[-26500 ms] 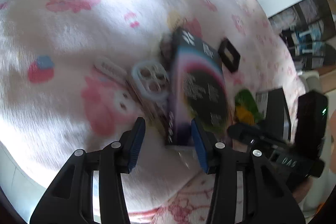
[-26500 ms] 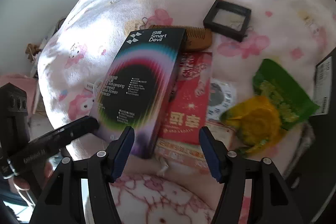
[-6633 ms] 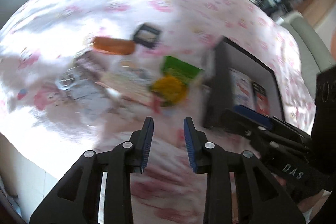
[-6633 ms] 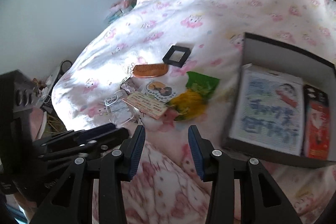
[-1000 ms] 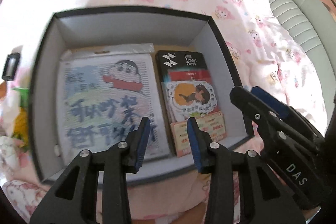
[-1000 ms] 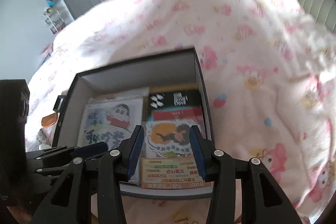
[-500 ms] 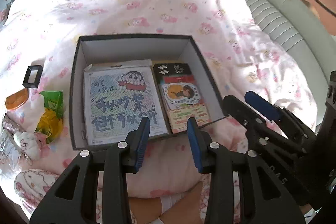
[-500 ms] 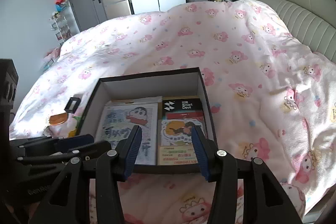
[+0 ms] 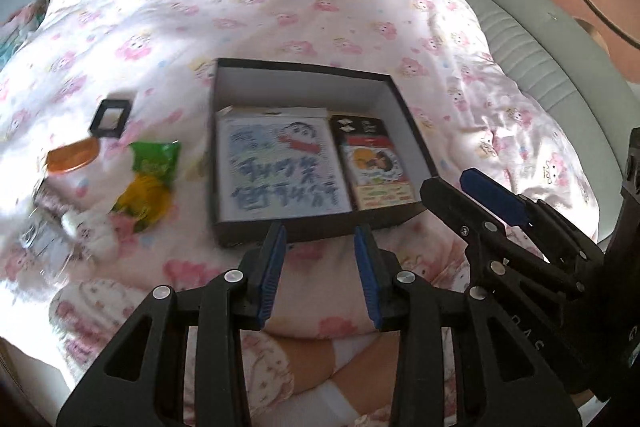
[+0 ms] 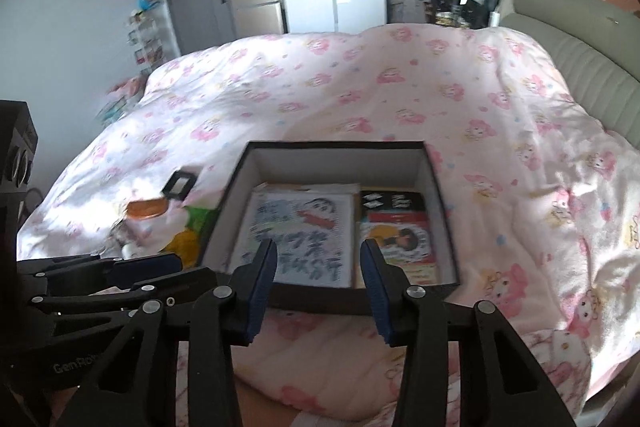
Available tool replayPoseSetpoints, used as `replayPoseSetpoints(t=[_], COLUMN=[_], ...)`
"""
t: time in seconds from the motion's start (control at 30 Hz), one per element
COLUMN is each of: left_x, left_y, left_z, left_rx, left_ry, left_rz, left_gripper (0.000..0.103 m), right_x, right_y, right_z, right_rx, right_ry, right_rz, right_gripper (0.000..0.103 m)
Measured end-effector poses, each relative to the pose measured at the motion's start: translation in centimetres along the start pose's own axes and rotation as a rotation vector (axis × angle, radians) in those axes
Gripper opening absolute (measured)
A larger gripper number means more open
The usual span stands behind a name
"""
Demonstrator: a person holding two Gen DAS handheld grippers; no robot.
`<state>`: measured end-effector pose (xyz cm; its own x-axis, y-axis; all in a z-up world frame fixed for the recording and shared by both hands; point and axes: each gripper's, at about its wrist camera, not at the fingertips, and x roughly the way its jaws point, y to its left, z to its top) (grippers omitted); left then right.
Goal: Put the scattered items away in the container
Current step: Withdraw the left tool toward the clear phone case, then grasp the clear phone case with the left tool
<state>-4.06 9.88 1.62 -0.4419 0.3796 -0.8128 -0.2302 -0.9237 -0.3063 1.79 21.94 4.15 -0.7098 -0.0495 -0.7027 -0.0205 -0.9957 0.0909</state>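
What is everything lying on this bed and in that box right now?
box: one, black outside, pale inside, open, on the duvet
cartoon sheet: one, white with blue writing, left part of the box
card stack: one pile, black, red and yellow, right part of the box
small frame: one, black, on the duvet left of the box
orange comb: one, below the frame
snack packet: one, green and yellow, beside the box's left wall
duvet: one, pink, cartoon print
left gripper: black with blue pads, open, empty
right gripper: same colours, jaws closing, nothing between them
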Motion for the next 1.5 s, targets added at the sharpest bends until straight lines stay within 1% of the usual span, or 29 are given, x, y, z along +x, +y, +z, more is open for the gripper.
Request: replayPoseSetpoints(t=[0.13,0.2,0.3,0.37,0.47,0.53,0.57,0.6,0.67,0.73,0.8,0.87,0.97,1.03,1.1,1.17,1.27,1.33,1.37,1.43,1.47,1.5], left_x=[-1.3,-1.8,-2.5,-2.8,-3.3,-3.5,-3.6,-3.6,-3.5,-3.4,-3.5,-3.6,-3.2,-2.4,-1.8,-0.9,0.8,1.8,2.3,3.0,3.3,3.5], left_y=[2.4,4.0,7.4,9.6,13.2,15.7,16.5,17.3,19.3,21.7,23.6,25.4,28.3,30.6,32.1,33.6,35.2,36.0,36.3,36.8,36.9,37.0], left_z=[-0.8,-1.3,-2.5,-3.2,-4.3,-5.0,-5.1,-5.3,-5.6,-6.2,-6.6,-7.0,-7.4,-7.8,-7.9,-8.1,-8.4,-8.7,-8.8,-9.0,-9.0,-8.9], left_rx=[-0.01,-0.034,-0.101,-0.151,-0.233,-0.294,-0.306,-0.318,-0.34,-0.385,-0.423,-0.466,-0.538,-0.601,-0.634,-0.659,-0.687,-0.704,-0.711,-0.72,-0.722,-0.721], left_ry=[-0.01,-0.007,-0.01,-0.014,-0.024,-0.028,-0.032,-0.033,-0.022,-0.017,-0.026,-0.039,-0.048,-0.045,-0.041,-0.032,-0.006,0.017,0.027,0.04,0.042,0.042], left_rz=[0.061,0.074,0.102,0.115,0.14,0.155,0.156,0.163,0.183,0.172,0.164,0.155,0.125,0.129,0.15,0.145,0.136,0.124,0.112,0.102,0.1,0.099], left_gripper=[0.034,0.034,0.034,0.034,0.033,0.03,0.026,0.024,0.024,0.026,0.031,0.034,0.035,0.035,0.035,0.035,0.035,0.035,0.035,0.035,0.035,0.035], right_x=[0.4,1.1,2.4,3.3,5.2,6.0,6.7,7.2,8.6,9.6,10.8,11.9,13.9,15.5,17.0,18.7,21.8,23.1,23.9,24.8,25.3,26.0], right_y=[2.7,4.7,7.4,9.6,13.5,15.6,17.1,17.9,19.9,21.6,23.3,24.6,26.3,27.0,27.8,28.4,29.1,29.7,30.3,30.9,31.3,31.7], right_z=[-0.1,-0.2,-0.4,-0.5,-0.5,-0.6,-0.6,-0.7,-1.0,-1.3,-1.4,-1.3,-0.9,-0.5,-0.3,-0.3,-0.7,-1.2,-1.7,-2.3,-2.7,-3.2], right_rx=[-0.027,-0.055,-0.088,-0.13,-0.201,-0.237,-0.256,-0.259,-0.259,-0.289,-0.315,-0.316,-0.326,-0.34,-0.38,-0.409,-0.409,-0.424,-0.445,-0.448,-0.47,-0.509], right_ry=[0.023,0.047,0.088,0.11,0.154,0.166,0.177,0.189,0.234,0.255,0.285,0.318,0.363,0.392,0.41,0.462,0.569,0.607,0.636,0.656,0.666,0.679], right_rz=[0.06,0.092,0.144,0.169,0.227,0.238,0.245,0.262,0.296,0.308,0.34,0.388,0.44,0.437,0.43,0.445,0.519,0.523,0.547,0.601,0.59,0.55], right_gripper=[0.04,0.04,0.038,0.038,0.038,0.037,0.035,0.03,0.026,0.026,0.026,0.026,0.027,0.027,0.027,0.027,0.027,0.027,0.027,0.029,0.033,0.034])
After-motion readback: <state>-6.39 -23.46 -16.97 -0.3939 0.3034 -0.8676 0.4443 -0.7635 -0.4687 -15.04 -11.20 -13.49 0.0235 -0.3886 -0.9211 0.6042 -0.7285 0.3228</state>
